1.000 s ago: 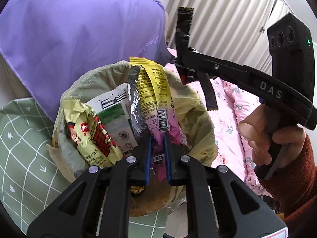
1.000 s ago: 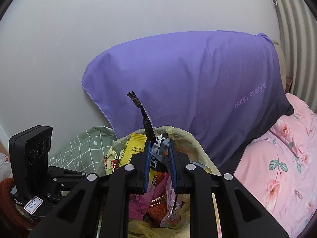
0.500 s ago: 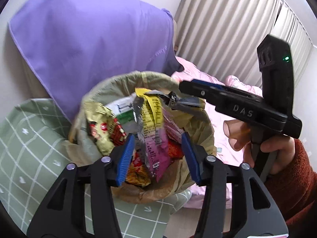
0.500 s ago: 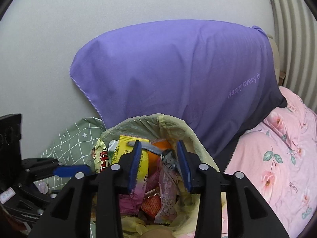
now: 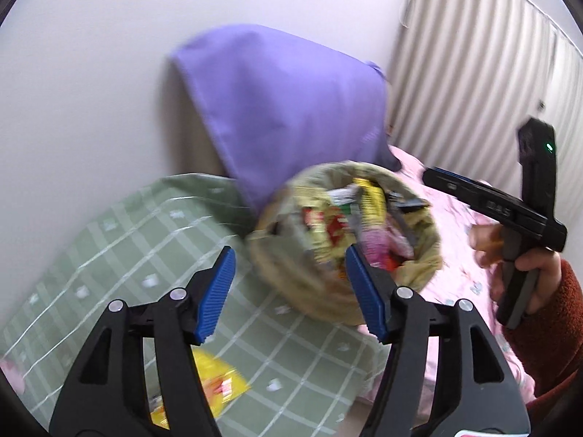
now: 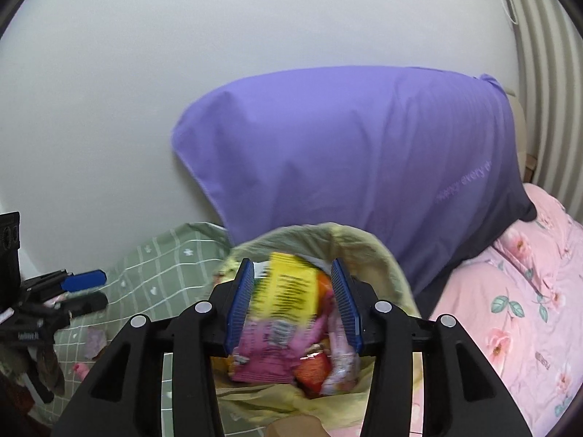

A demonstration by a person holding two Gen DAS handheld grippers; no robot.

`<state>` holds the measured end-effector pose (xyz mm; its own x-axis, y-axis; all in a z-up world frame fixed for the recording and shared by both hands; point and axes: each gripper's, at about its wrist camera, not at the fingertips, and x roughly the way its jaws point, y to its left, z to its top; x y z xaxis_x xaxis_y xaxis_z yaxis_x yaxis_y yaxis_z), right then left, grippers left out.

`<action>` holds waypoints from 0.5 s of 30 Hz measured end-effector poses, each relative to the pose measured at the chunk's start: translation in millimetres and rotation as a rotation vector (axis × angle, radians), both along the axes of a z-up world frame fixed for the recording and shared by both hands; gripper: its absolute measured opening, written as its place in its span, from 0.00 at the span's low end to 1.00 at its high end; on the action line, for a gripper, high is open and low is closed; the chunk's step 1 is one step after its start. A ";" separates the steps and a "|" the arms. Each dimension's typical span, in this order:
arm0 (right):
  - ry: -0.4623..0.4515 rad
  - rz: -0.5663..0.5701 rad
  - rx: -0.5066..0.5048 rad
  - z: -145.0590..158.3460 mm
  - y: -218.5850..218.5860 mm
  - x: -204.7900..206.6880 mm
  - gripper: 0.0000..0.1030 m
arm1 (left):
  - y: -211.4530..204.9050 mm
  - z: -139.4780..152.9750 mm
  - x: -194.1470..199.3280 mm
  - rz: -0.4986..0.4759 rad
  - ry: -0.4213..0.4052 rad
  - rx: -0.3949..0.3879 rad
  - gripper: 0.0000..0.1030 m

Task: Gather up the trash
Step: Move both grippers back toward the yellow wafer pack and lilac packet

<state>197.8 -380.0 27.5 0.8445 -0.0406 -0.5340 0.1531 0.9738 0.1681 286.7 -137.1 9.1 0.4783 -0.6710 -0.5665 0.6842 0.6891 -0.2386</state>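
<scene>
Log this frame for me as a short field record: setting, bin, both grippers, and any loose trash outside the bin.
setting: bed with a green grid-patterned blanket, a pink floral quilt and a purple pillow against the wall
bin: round bin lined with a yellowish plastic bag, filled with crumpled snack wrappers
left gripper: open, jaws just opened, nothing between the pads
right gripper: open over the bin, jaws just opened, pads not pressing on anything
loose trash: yellow snack packet lying on the green blanket, outside the bin
</scene>
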 end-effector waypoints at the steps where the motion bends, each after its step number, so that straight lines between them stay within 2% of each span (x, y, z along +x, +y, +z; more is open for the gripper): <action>1: -0.005 0.013 0.003 0.2 4.1 -0.7 0.41 | 13.5 0.5 -0.5 0.035 -0.005 -0.001 0.58; 5: -0.014 0.084 0.005 -3.0 26.0 -1.2 0.41 | 68.7 -10.1 1.2 0.183 -0.030 0.004 0.60; 7: -0.017 0.128 0.011 -5.9 37.7 0.1 0.44 | 102.3 -16.5 3.9 0.275 -0.029 0.013 0.61; 11: -0.066 0.263 0.080 -12.7 60.4 -1.5 0.52 | 154.6 -26.0 2.1 0.426 -0.012 0.010 0.62; 15: -0.036 0.367 0.087 -27.9 89.1 7.8 0.53 | 197.5 -45.5 -3.8 0.550 0.033 0.018 0.63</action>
